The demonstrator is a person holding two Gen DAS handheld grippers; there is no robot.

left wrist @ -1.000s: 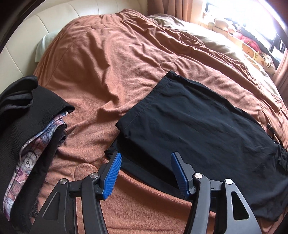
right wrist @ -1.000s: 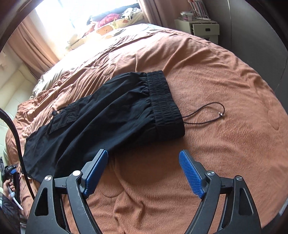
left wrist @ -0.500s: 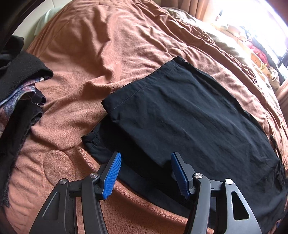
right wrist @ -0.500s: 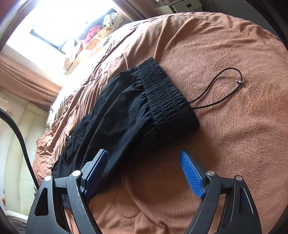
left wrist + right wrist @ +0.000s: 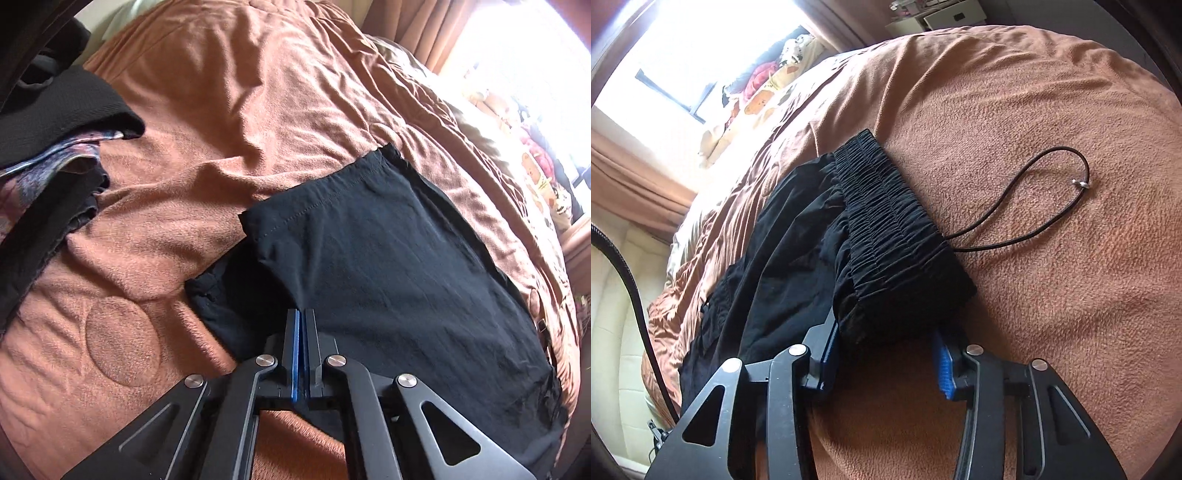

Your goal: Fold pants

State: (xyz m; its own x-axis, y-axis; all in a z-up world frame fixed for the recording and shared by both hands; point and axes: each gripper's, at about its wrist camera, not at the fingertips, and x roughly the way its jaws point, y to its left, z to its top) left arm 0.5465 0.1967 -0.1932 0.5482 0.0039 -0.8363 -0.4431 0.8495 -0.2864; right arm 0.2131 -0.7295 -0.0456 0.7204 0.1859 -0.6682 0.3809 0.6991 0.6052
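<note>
The black pants [image 5: 388, 266] lie flat on the brown blanket [image 5: 221, 110] that covers the bed, already doubled leg over leg. The left gripper [image 5: 302, 314] is pinched fully together at the near edge of the leg end, apparently with a thin bit of cloth caught at its tips. The right gripper [image 5: 886, 347] is closing, half narrowed, around the near corner of the gathered waistband [image 5: 894, 229], the bunched cloth between its pads. To fold well, I would make sure both grips catch every layer, then lift both ends together and level so the pants do not sag or twist. Only the left view shows the stack of folded clothes [image 5: 48, 155] at the far left; only the right view shows the drawstring [image 5: 1034, 206] trailing loose on the blanket, which should be tucked in.
</note>
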